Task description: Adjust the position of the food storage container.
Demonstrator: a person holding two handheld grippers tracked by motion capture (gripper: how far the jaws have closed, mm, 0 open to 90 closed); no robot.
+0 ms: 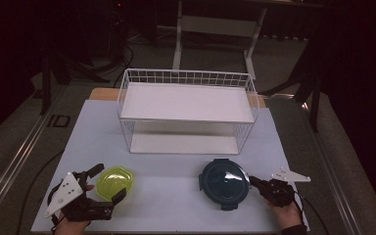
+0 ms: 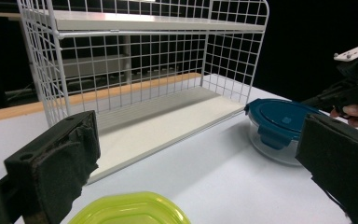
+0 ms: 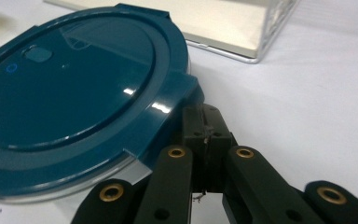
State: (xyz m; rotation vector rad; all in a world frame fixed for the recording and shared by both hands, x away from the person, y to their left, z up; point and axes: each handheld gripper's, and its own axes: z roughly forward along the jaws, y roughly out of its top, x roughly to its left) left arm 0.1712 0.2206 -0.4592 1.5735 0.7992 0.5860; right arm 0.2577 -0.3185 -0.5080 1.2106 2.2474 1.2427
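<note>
Near the table's (image 1: 176,196) front edge, the left gripper (image 1: 108,183) spreads wide around the green bowl (image 1: 114,180), while the right gripper's (image 1: 254,183) clenched jaws, seemingly beside the blue-lidded container (image 1: 224,182), could shove it away.

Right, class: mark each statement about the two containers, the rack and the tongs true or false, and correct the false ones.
1. The left tongs stand open around the yellow-green container. True.
2. The blue-lidded container sits on the rack's upper shelf. False: it stands on the table, in front of the white wire rack.
3. The right tongs are shut, beside the blue lid's edge. True.
4. Both rack shelves hold containers. False: both are bare.
</note>
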